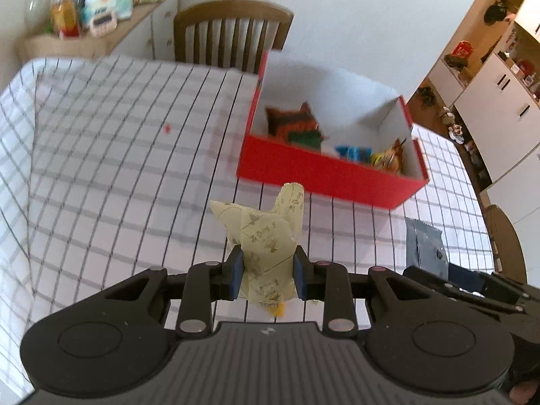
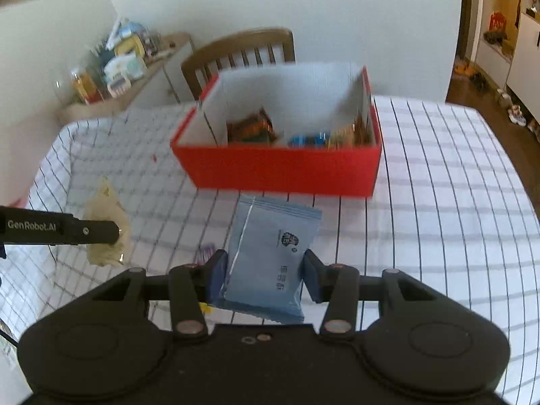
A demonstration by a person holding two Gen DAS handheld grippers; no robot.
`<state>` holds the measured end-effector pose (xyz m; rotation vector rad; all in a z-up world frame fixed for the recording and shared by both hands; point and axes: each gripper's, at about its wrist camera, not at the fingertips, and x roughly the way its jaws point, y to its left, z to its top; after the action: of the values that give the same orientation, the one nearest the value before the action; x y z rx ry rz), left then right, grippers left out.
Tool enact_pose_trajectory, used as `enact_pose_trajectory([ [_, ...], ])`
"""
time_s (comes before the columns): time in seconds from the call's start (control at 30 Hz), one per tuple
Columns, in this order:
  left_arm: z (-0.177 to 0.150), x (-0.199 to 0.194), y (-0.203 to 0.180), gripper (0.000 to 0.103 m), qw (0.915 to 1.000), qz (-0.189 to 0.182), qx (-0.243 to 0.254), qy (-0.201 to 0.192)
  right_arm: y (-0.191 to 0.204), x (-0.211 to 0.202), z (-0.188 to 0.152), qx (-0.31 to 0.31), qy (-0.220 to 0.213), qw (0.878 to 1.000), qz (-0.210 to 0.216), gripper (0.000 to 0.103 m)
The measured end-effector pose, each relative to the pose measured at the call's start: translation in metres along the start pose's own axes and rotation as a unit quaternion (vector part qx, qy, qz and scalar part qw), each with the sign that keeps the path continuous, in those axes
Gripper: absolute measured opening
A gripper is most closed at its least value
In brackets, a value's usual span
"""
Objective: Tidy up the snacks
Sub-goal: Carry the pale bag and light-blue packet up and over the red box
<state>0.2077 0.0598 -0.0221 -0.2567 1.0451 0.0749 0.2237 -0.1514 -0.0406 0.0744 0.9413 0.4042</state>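
My left gripper (image 1: 268, 275) is shut on a pale yellow snack packet (image 1: 266, 236) and holds it above the checked tablecloth, short of the red box (image 1: 324, 172). The same packet shows in the right wrist view (image 2: 108, 229) at the left, with the left gripper's arm (image 2: 57, 227) in front of it. My right gripper (image 2: 265, 280) is shut on a blue-grey snack packet (image 2: 270, 256), just in front of the red box (image 2: 280, 168). That packet also shows in the left wrist view (image 1: 425, 246). The box holds several snacks (image 1: 297, 125).
A wooden chair (image 1: 233, 30) stands behind the table at the far edge. A side cabinet with clutter (image 1: 91, 10) is at the back left. White cupboards (image 1: 499, 101) stand at the right. The checked tablecloth (image 1: 118, 155) spreads left of the box.
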Motion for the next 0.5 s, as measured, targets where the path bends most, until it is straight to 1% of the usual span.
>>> enact_pose_trajectory([
  [0.17,0.034,-0.007,-0.021,0.029,0.9992,0.013,0.029,-0.025,-0.004,-0.003,0.035,-0.008,-0.027,1.000,-0.001,0.046],
  [0.3,0.058,-0.008,-0.037,0.029,0.9977,0.026,0.046,-0.043,-0.006,0.002,0.060,-0.012,-0.039,0.999,-0.004,0.046],
  [0.5,0.093,0.008,-0.056,0.029,0.9958,0.041,0.065,-0.049,-0.015,0.016,0.096,-0.019,-0.049,0.999,-0.010,0.046],
])
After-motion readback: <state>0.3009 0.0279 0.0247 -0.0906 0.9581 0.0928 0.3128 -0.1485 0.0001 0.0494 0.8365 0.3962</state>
